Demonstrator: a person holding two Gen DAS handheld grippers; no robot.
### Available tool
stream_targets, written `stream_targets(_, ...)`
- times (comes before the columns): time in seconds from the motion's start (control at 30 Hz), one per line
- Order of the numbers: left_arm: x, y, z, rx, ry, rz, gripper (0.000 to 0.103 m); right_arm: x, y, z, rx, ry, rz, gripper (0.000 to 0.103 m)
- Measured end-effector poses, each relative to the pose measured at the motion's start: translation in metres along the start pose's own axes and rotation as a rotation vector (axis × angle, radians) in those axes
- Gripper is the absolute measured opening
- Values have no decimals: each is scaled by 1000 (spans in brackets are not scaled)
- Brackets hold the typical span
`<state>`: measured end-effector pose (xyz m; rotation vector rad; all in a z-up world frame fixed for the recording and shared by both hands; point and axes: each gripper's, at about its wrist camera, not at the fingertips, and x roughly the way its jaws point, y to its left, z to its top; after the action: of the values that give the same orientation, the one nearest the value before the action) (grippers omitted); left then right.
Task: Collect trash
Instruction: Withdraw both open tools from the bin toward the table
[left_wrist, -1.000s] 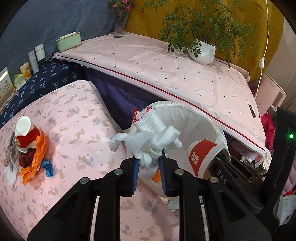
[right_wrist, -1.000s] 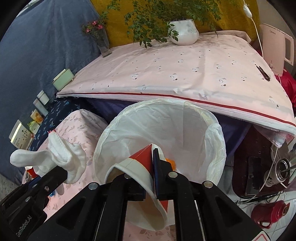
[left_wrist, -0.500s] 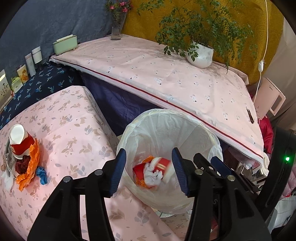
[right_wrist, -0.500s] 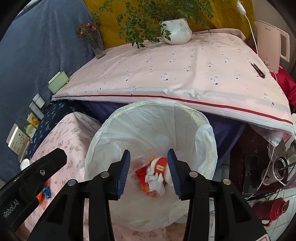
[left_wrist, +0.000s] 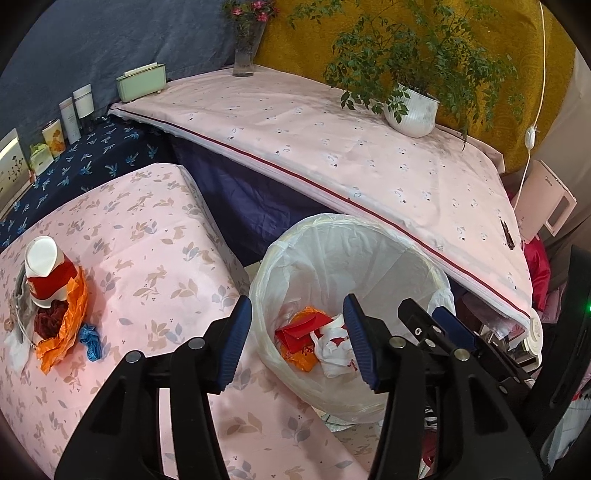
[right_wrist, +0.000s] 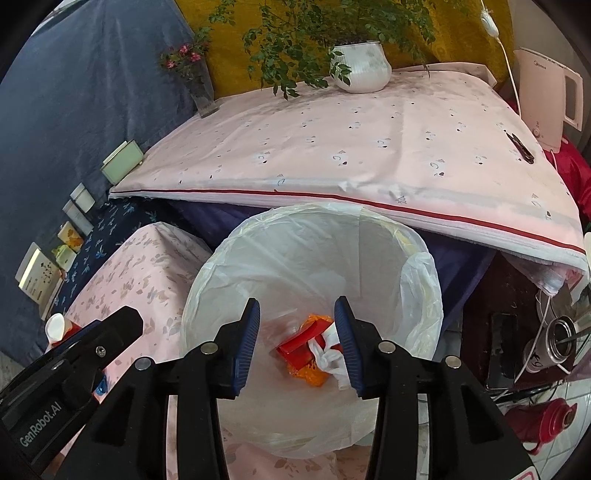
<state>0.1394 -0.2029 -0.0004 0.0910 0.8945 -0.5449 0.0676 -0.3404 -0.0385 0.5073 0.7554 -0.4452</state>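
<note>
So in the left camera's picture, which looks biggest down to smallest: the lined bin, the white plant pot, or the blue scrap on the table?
1. Lined bin, by far.
2. White plant pot, though it sits farther back.
3. Blue scrap.

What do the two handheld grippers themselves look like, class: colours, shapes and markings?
The left gripper and the right gripper look alike: glossy black plastic frames with silver round rivets, and jaws lined with dark blue ribbed pads. White lettering reading GenRobot.AI runs along the left one's side in the right wrist view. No cables or sleeves show.
</note>
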Motion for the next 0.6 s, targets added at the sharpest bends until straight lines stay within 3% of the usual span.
stream_targets(0.6, -9, 50, -22, -53, -9, 83, 49, -7, 40, -21, -119, 12, 7, 45)
